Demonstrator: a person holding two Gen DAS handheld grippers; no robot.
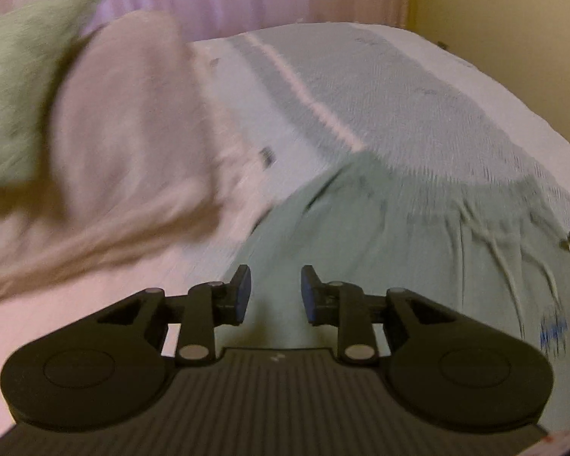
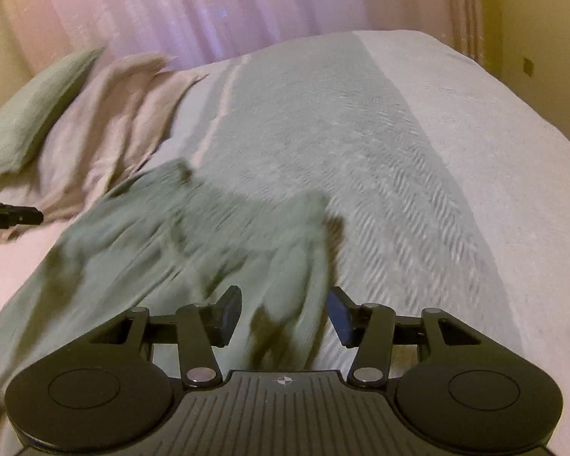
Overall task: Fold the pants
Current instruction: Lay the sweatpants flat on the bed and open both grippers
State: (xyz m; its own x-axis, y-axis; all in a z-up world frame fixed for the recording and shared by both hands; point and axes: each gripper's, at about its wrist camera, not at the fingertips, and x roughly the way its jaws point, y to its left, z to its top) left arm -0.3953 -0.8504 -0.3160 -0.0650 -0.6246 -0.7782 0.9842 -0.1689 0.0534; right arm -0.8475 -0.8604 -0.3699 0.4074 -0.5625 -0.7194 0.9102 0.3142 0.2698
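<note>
Green pants [image 2: 163,250] lying on the bed [image 2: 475,159], near edge, spread from the left side toward the middle, rumpled rather than flat; probably just laid out there so both ends can be reached for a fold. In the left wrist view the same cloth fills the near right, with a drawstring at the waist. Left gripper [image 1: 276,292] above the cloth, fingers narrowly apart, nothing between them. Right gripper [image 2: 285,315] over the right edge of the pants, fingers wider, also empty, cloth only behind the gap. No earlier fold clearly visible. Beige garment [image 1: 125,121] and green pillow [image 1: 15,87] at far left, pink curtain [image 2: 247,3] behind. Much motion blur: creases, leg ends and the blue mark near right hard to read; near part of the pants hidden under the gripper bodies
</note>
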